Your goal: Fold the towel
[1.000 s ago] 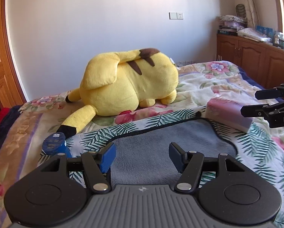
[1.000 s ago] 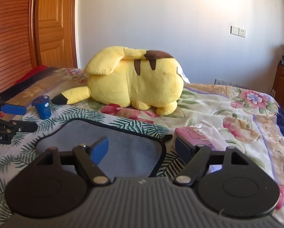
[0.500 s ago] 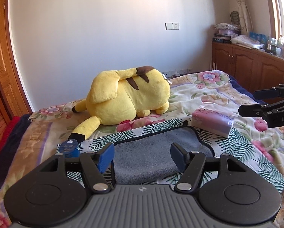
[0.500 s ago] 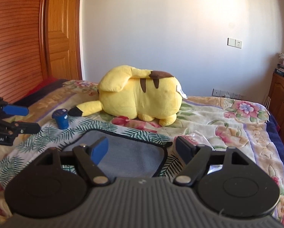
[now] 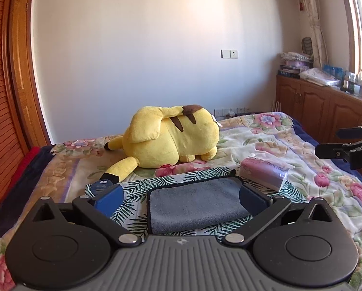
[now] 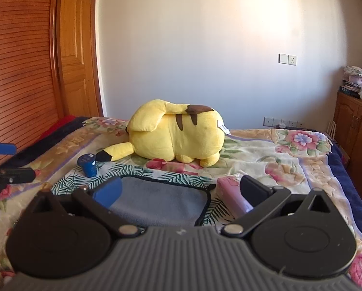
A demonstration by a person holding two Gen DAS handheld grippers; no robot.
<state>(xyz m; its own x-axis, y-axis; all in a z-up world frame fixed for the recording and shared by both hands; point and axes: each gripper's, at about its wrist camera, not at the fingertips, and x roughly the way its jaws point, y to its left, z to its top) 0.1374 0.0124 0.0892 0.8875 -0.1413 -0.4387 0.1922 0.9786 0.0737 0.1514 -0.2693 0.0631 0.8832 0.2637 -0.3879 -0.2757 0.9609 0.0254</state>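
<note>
A grey towel with black edging lies folded flat on a leaf-patterned cloth on the bed; it also shows in the right wrist view. My left gripper is open and empty, held above and short of the towel. My right gripper is open and empty, also above and short of the towel. The right gripper shows at the right edge of the left wrist view, and the left gripper at the left edge of the right wrist view.
A big yellow plush lies behind the towel. A pink tissue pack sits at the towel's right, a small blue jar at its left. Wooden wardrobe doors stand left, wooden cabinets right.
Both grippers have pulled back and up from the towel, so the towel and plush look smaller and farther. Both stay open and empty.
</note>
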